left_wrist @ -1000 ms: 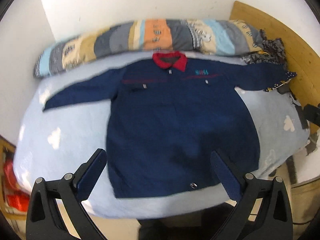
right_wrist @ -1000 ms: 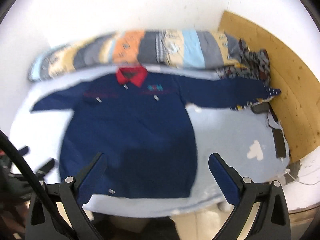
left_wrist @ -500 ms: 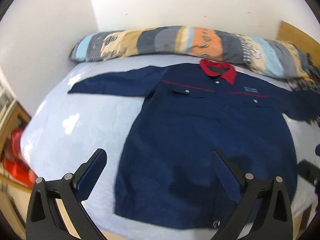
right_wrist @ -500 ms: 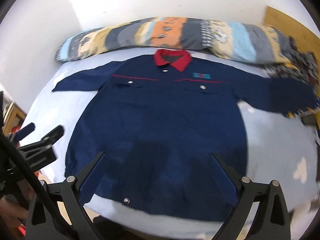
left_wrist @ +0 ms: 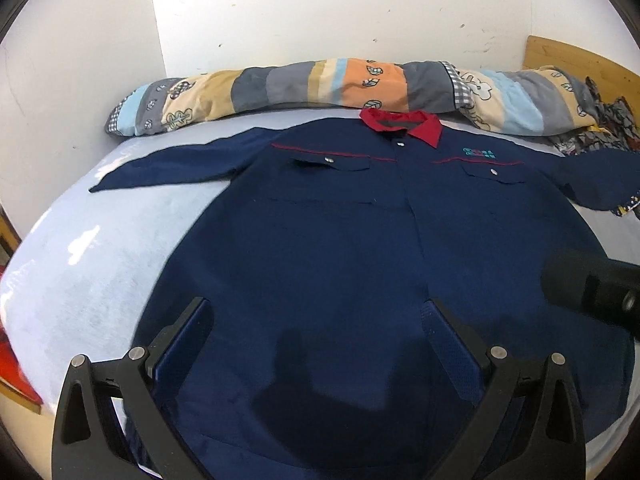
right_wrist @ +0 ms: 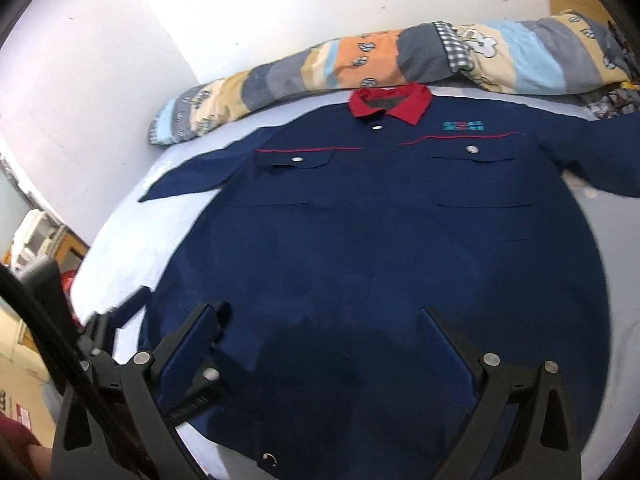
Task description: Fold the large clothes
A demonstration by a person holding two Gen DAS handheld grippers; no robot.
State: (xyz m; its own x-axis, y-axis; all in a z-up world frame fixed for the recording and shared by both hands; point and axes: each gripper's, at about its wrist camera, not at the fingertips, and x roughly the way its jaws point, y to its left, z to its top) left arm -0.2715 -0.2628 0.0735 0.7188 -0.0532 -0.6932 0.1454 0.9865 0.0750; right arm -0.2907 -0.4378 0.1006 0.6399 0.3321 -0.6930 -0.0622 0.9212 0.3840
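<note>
A large navy jacket (left_wrist: 340, 240) with a red collar (left_wrist: 404, 122) lies flat, front up, sleeves spread, on a light blue bed (left_wrist: 100, 248). It also fills the right wrist view (right_wrist: 380, 240). My left gripper (left_wrist: 316, 320) is open and empty, hovering over the jacket's lower part near the hem. My right gripper (right_wrist: 320, 324) is open and empty above the lower front. The right gripper's body shows at the right of the left wrist view (left_wrist: 592, 288); the left gripper shows at the lower left of the right wrist view (right_wrist: 116, 320).
A long patchwork bolster (left_wrist: 320, 88) lies along the white wall behind the collar. Patterned cloth (left_wrist: 600, 128) is piled at the far right by a wooden headboard (left_wrist: 576, 56). Wooden furniture and clutter (right_wrist: 36, 240) stand left of the bed.
Both grippers have moved in closer and lower over the jacket, which now fills more of each view. Both stayed open.
</note>
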